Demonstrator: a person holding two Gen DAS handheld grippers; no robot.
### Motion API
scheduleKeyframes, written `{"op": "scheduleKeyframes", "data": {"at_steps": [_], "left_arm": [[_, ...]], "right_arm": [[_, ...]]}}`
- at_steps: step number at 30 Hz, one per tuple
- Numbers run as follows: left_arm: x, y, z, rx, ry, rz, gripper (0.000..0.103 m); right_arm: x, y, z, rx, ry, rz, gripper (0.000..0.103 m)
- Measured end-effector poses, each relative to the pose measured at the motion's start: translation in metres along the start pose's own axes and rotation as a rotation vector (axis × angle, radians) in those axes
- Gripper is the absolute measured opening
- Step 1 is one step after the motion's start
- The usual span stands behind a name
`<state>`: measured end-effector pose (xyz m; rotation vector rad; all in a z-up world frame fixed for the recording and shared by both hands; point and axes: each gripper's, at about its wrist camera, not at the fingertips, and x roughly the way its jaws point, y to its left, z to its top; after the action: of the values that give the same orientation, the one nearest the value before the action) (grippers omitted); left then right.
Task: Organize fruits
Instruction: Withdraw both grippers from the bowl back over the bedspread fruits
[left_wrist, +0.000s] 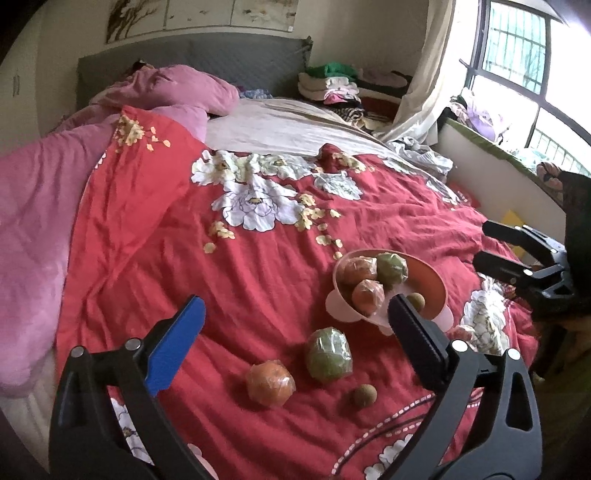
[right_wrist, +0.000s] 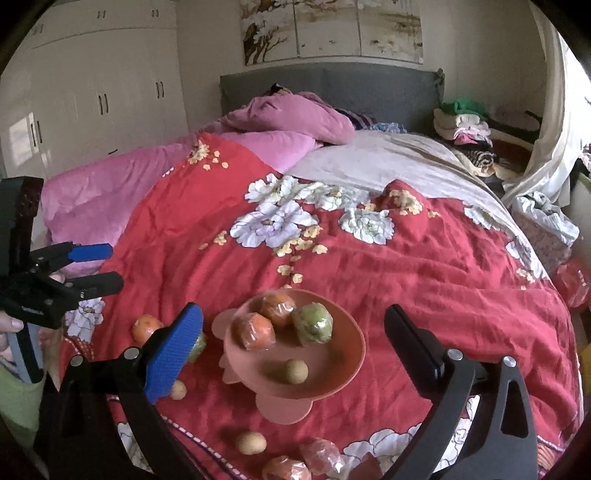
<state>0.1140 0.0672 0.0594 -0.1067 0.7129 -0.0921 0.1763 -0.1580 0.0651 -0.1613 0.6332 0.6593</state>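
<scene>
A pink footed bowl (left_wrist: 434, 286) (right_wrist: 332, 391) stands on the red floral bedspread (left_wrist: 258, 266). It holds two wrapped oranges (right_wrist: 255, 330), a wrapped green fruit (right_wrist: 313, 324) and a small brown fruit (right_wrist: 295, 371). Loose on the spread lie a wrapped orange (left_wrist: 270, 384), a wrapped green fruit (left_wrist: 328, 354) and a small brown fruit (left_wrist: 364, 395). My left gripper (left_wrist: 295, 301) (right_wrist: 114, 266) hangs open above these three, holding nothing. Over the bowl, my right gripper (right_wrist: 293, 310) (left_wrist: 484, 243) is open and empty too. More wrapped fruit (right_wrist: 286, 469) and a brown one (right_wrist: 251, 442) lie near the front edge.
A pink quilt (left_wrist: 33, 229) is heaped at the left and a grey sheet (right_wrist: 388, 162) covers the far side of the bed. Folded clothes (left_wrist: 332, 90) are stacked by the grey headboard (right_wrist: 332, 79). A white wardrobe (right_wrist: 92, 92) stands to the left, a window (left_wrist: 517, 55) to the right.
</scene>
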Motion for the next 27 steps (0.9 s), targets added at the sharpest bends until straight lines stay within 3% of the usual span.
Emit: {"op": "scheduleKeyframes", "data": {"at_steps": [27], "left_arm": [[0.006, -0.017, -0.037, 0.038, 0.079, 0.0, 0.093]], "right_arm": [[-0.022, 0.011, -0.043, 0.052, 0.058, -0.034, 0.098]]}}
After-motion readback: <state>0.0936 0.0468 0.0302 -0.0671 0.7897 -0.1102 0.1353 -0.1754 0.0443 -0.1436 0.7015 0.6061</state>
